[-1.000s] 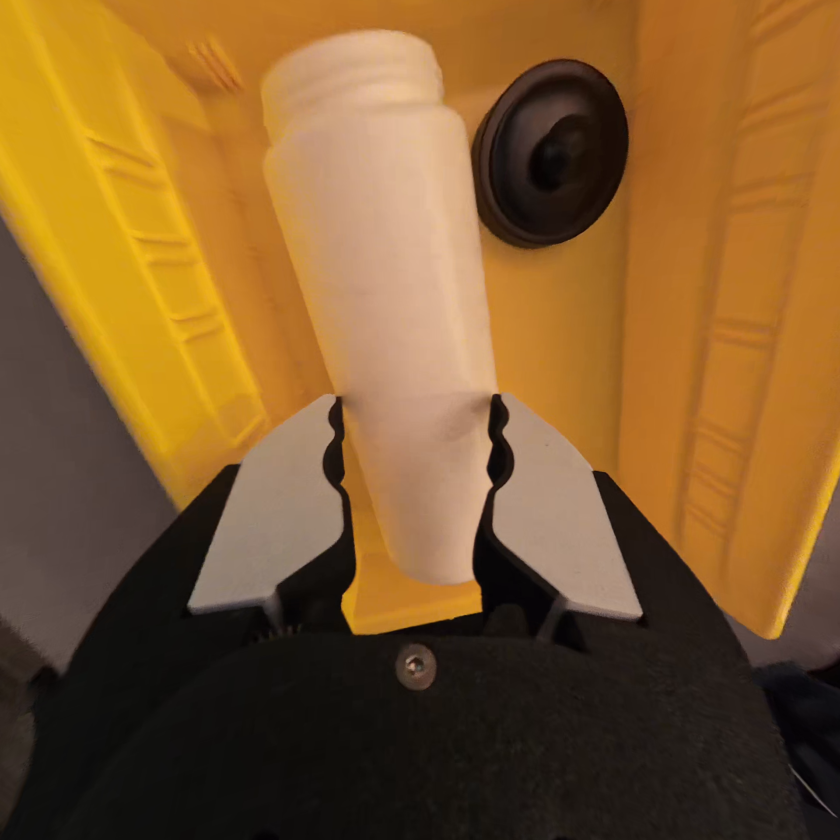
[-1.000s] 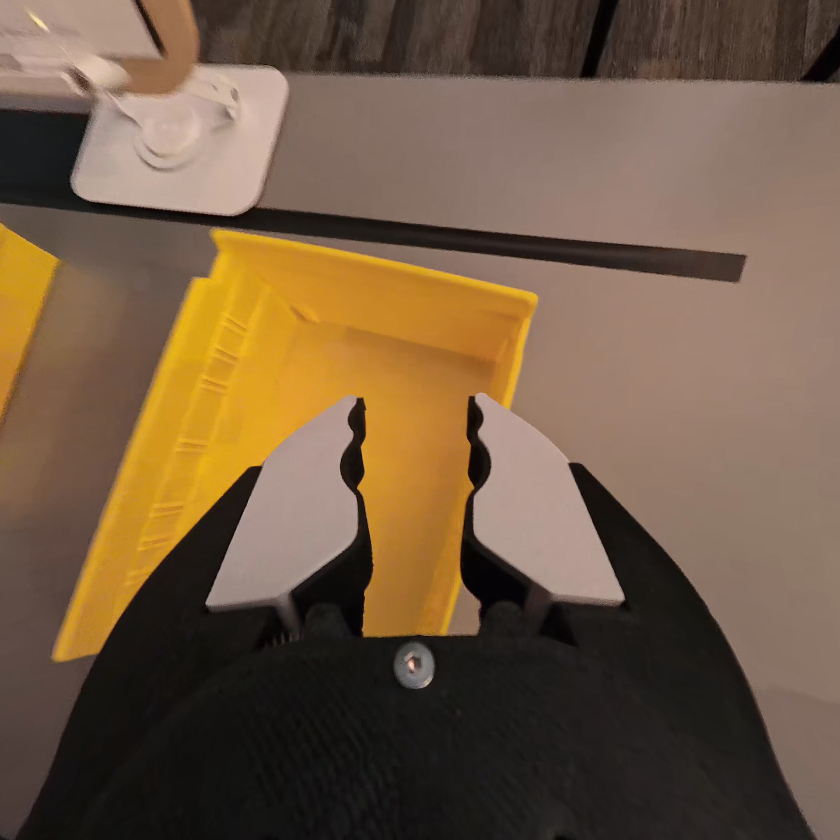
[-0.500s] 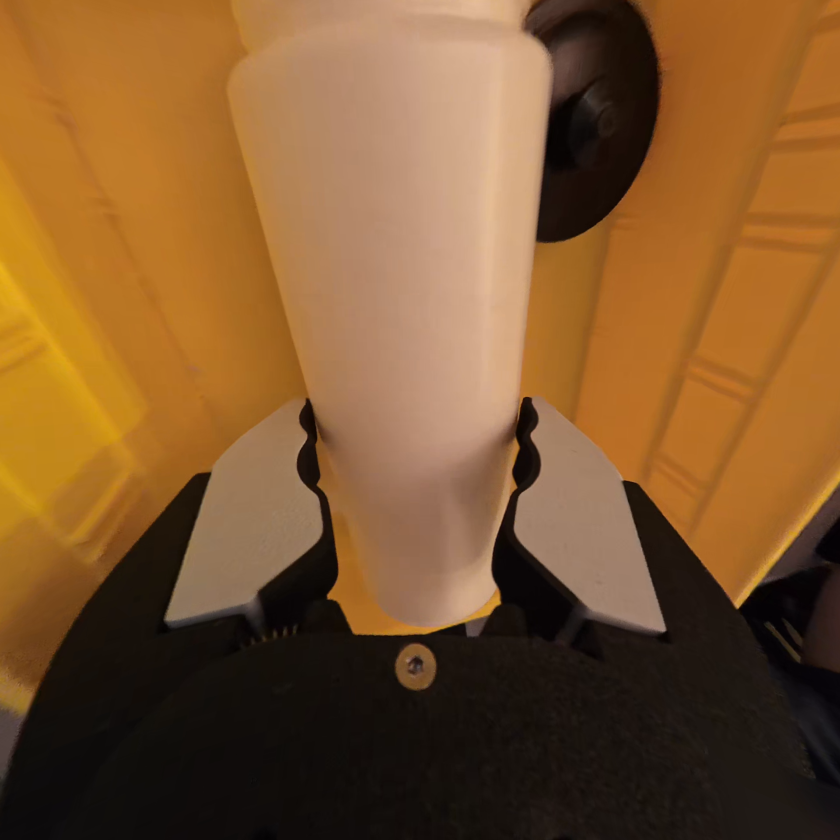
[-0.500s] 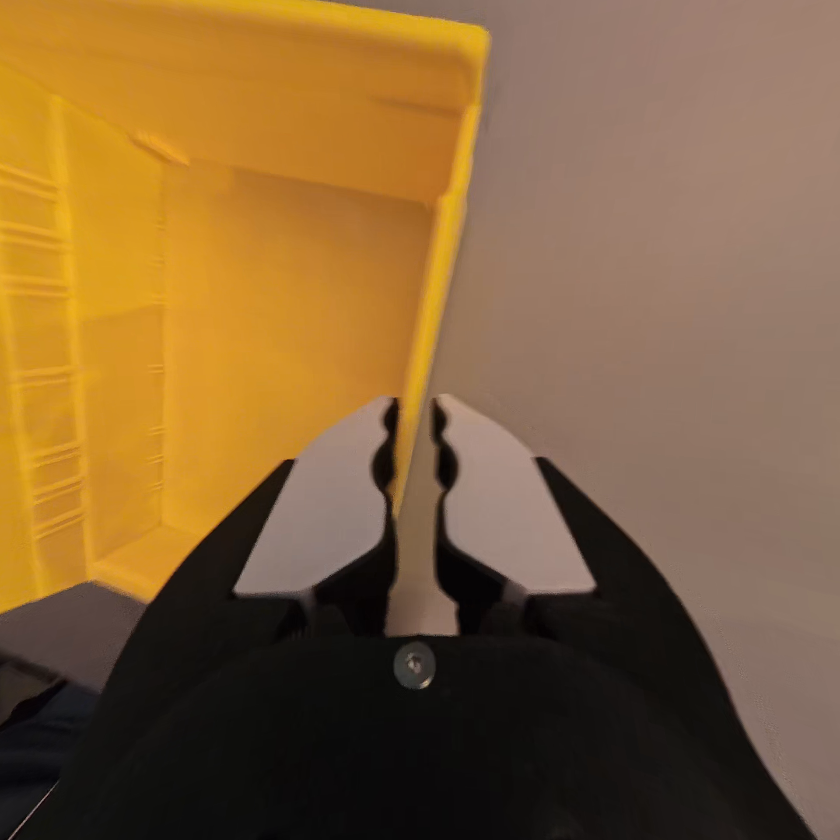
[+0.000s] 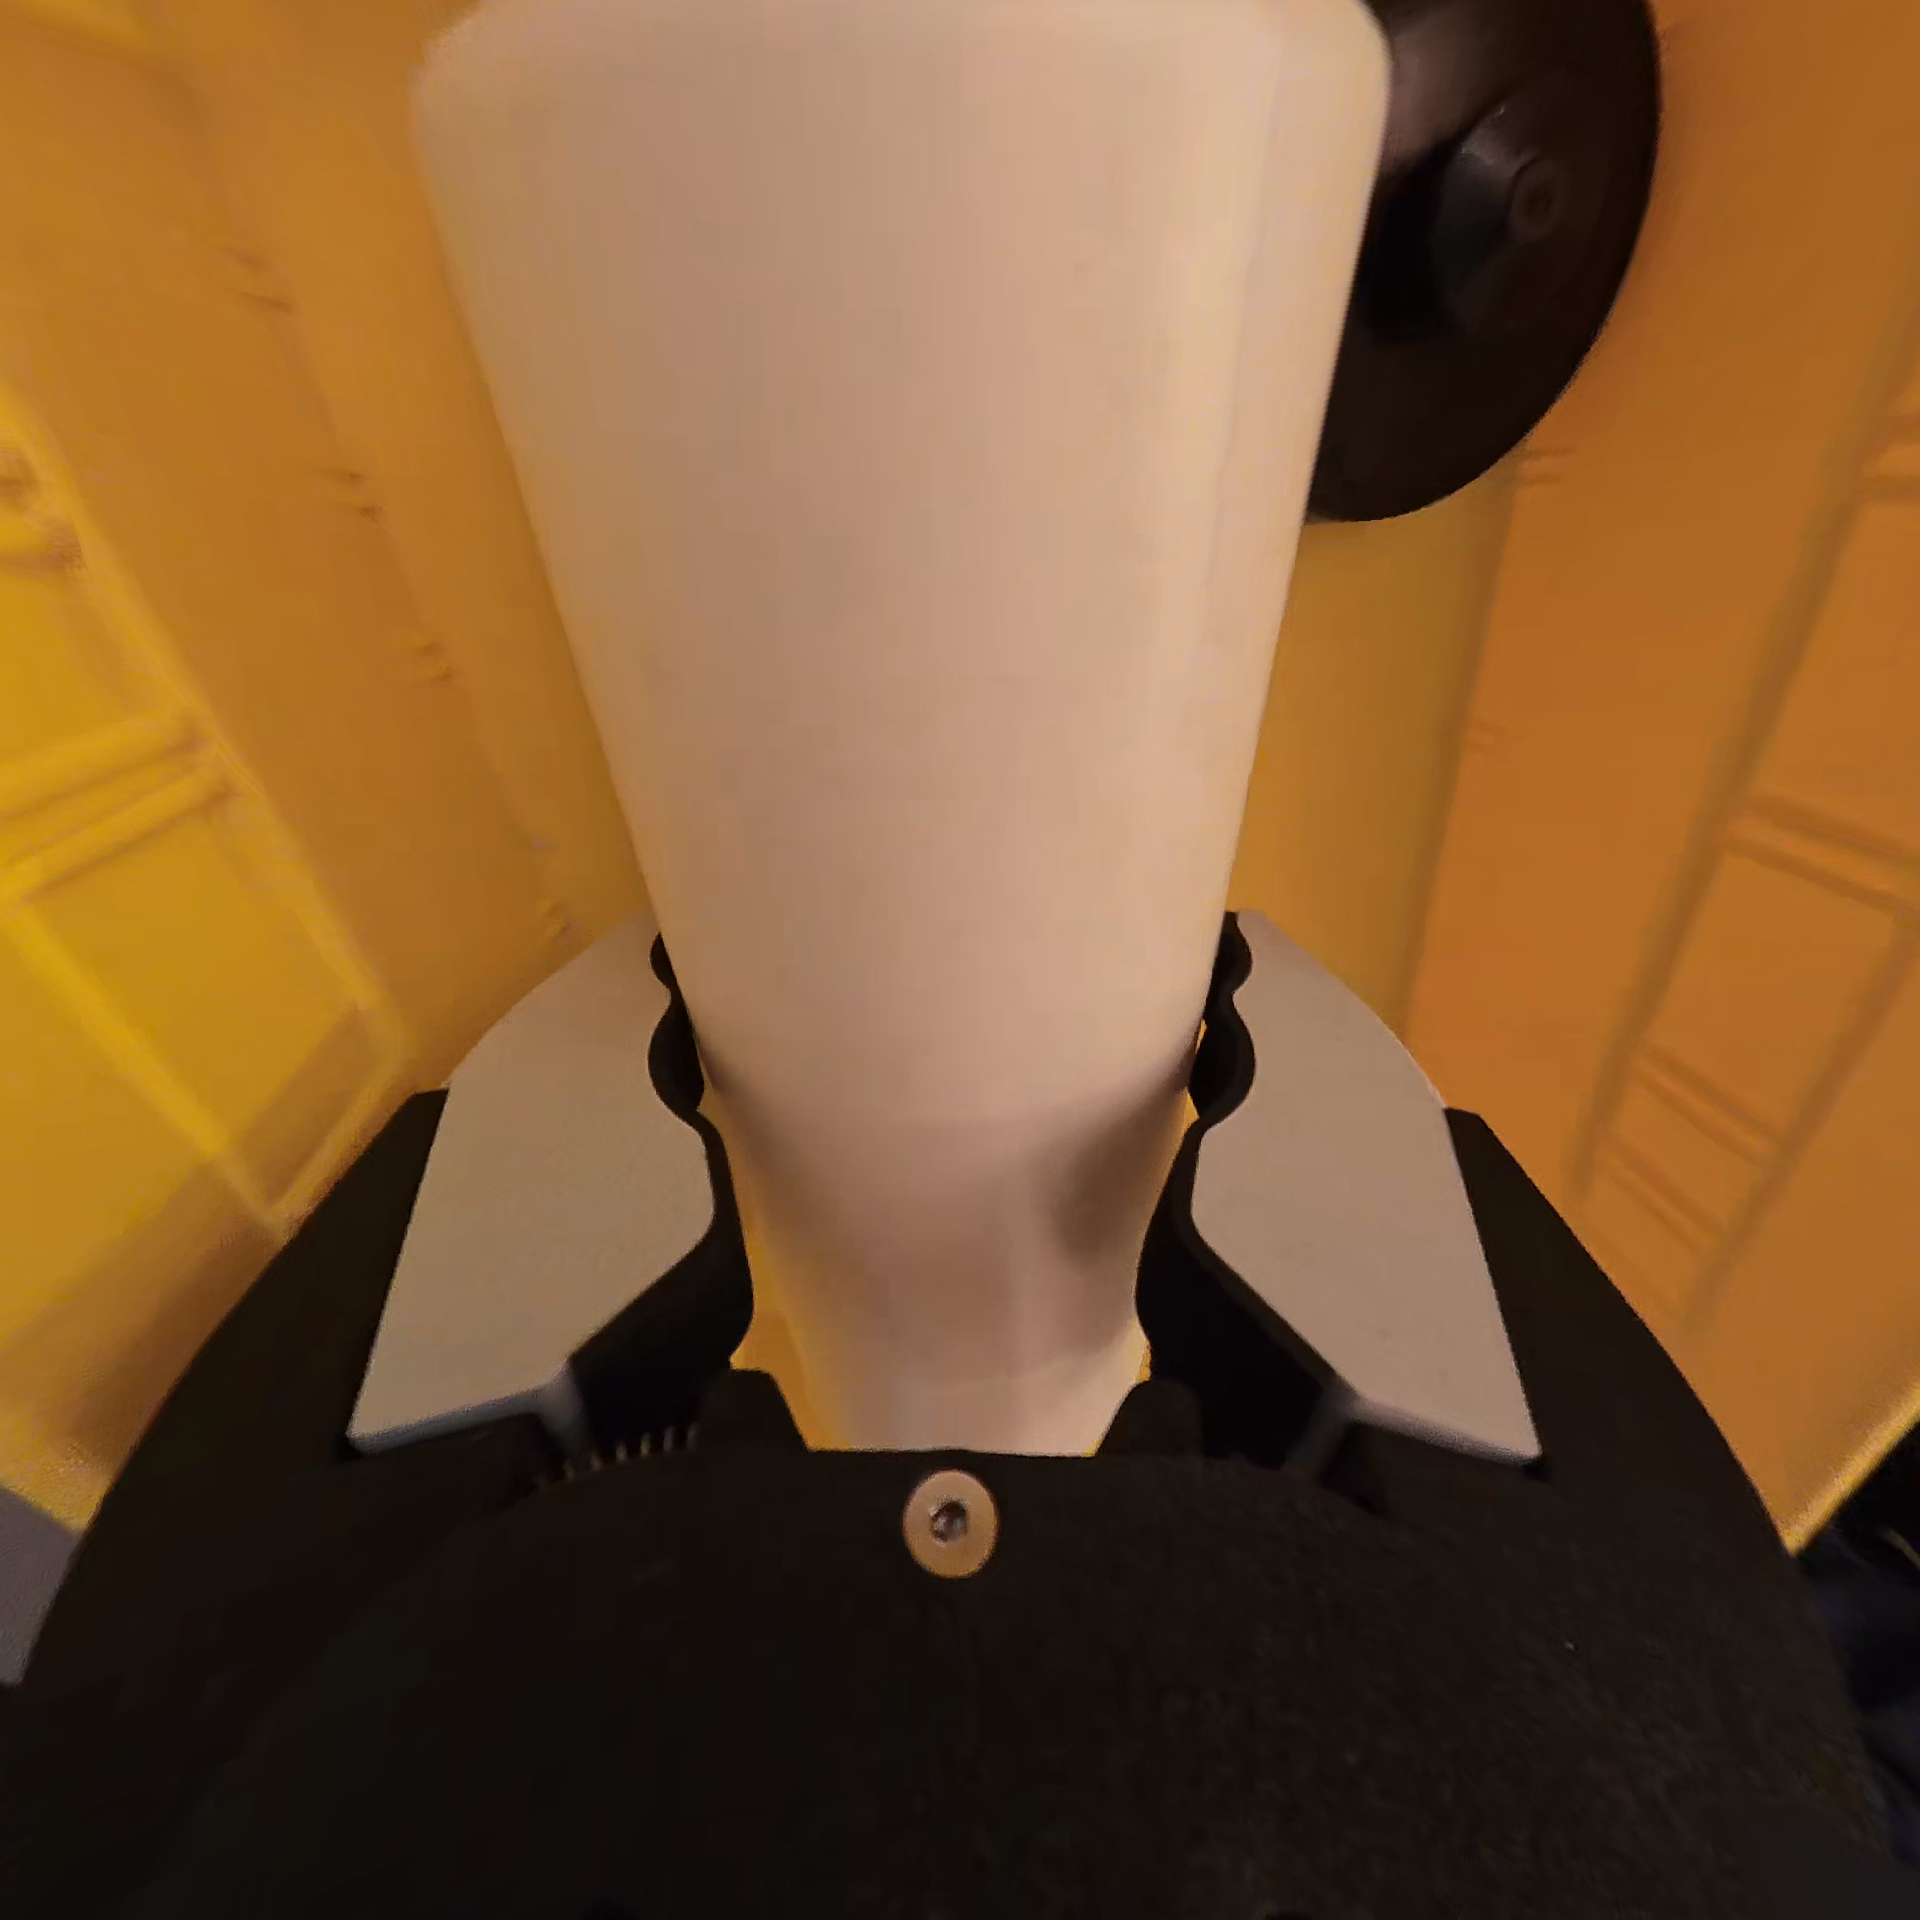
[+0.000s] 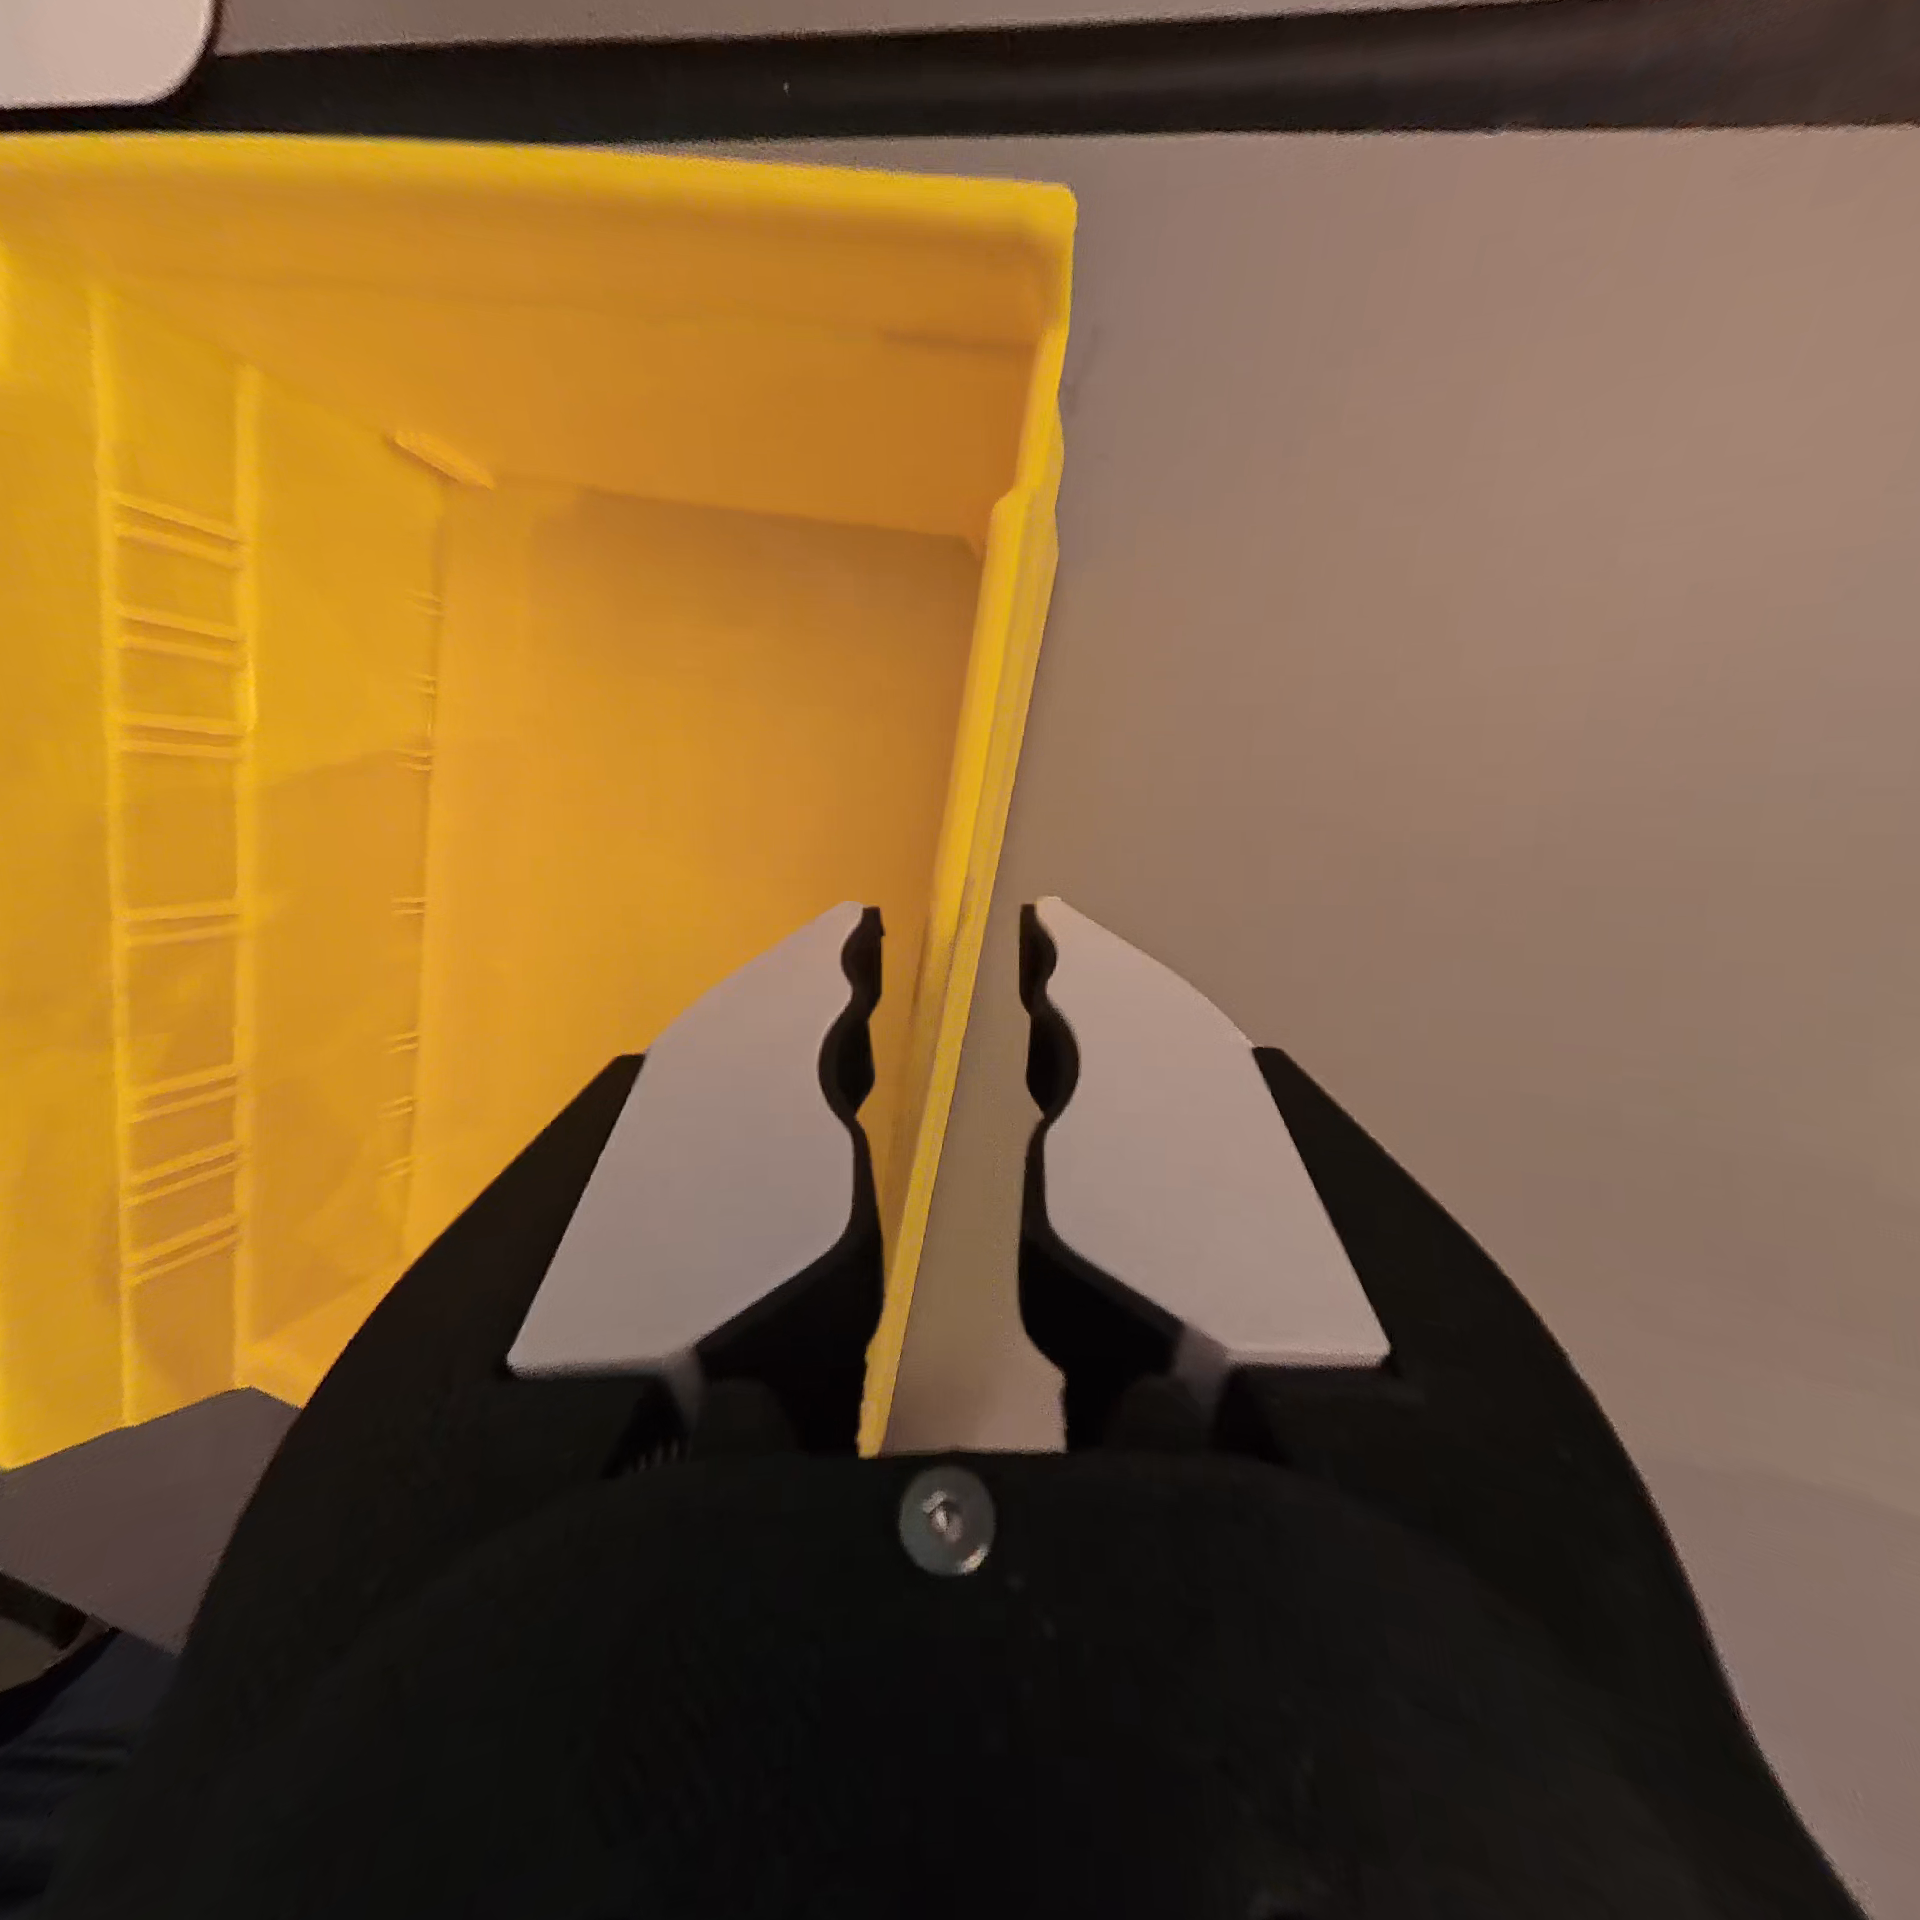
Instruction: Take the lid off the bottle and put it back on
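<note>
Gripping the bottle (image 5: 894,644) near its base, my left gripper (image 5: 940,997) has both fingers pressed to its white sides; the bottle runs away from the camera over the floor of a yellow bin (image 5: 208,727), and its top passes out of the left wrist view, so I cannot tell the state of the mouth; the lid (image 5: 1496,249), black and round with a knob at its middle, lies in the bin just right of the bottle's upper part, partly hidden behind it; the picture is somewhat blurred.

My right gripper (image 6: 951,925) holds nothing; its fingers stand a little apart, one on each side of the right wall of a yellow bin (image 6: 644,416), the left finger inside and the right finger outside over the grey bench (image 6: 1507,623); whether either finger touches the wall I cannot tell; the floor of this bin shows bare where I can see it; a dark strip (image 6: 1039,88) crosses the bench beyond the bin, and a white corner (image 6: 94,42) shows at the top left.
</note>
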A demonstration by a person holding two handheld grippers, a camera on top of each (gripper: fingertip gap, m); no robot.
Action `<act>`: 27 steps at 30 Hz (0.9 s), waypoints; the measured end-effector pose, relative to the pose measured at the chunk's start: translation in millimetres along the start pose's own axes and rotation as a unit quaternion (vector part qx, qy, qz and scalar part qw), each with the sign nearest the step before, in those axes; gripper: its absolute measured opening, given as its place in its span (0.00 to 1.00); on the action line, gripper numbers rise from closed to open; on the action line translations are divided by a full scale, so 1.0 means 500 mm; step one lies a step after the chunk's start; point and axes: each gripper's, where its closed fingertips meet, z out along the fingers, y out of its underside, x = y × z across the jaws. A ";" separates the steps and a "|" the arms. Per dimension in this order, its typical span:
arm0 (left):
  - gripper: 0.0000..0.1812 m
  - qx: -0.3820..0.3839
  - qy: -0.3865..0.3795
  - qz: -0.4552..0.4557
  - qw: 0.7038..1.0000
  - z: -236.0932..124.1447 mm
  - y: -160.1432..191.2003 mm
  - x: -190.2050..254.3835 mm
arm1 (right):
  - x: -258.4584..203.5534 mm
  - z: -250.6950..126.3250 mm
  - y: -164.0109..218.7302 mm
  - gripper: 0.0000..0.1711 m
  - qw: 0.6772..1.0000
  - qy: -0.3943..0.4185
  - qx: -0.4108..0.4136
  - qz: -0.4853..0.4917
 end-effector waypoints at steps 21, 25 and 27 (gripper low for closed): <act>0.52 0.386 0.159 0.316 0.852 -0.307 -0.029 0.516 | -0.409 -0.291 -0.144 0.25 0.856 -0.288 0.387 -0.187; 0.51 0.492 0.138 0.343 0.788 -0.269 -0.027 0.607 | -0.603 -0.279 -0.093 0.38 0.793 -0.448 0.341 -0.231; 0.51 0.508 0.125 0.347 0.778 -0.230 -0.029 0.623 | -0.637 -0.252 -0.082 0.45 0.793 -0.455 0.324 -0.244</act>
